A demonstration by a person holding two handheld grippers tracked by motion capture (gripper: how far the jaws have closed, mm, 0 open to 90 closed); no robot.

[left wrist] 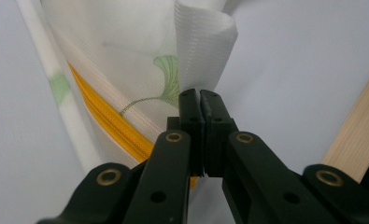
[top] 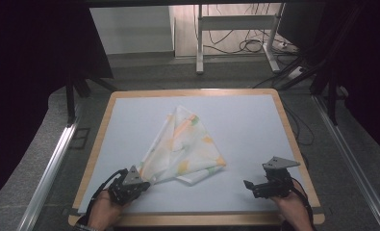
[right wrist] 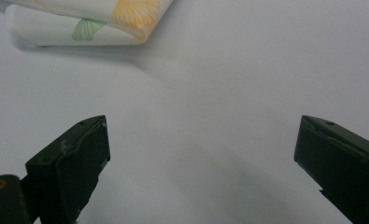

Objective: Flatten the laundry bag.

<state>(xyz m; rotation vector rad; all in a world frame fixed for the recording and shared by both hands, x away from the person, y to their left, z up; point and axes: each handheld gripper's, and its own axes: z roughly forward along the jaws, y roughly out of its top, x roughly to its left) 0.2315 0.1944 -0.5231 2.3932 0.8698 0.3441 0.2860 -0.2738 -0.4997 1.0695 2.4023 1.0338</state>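
One cloth, folded, mid-worktop. Two hand-held grippers. Left hand-held gripper at cloth's near-left corner, jaws pinching cloth edge. Right hand-held gripper spread wide, well right of cloth, nothing between jaws.

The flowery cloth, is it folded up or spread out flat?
Folded. The cloth lies doubled over into a rough triangle on the table, with layered edges showing. The left gripper pinches one curled-up corner.
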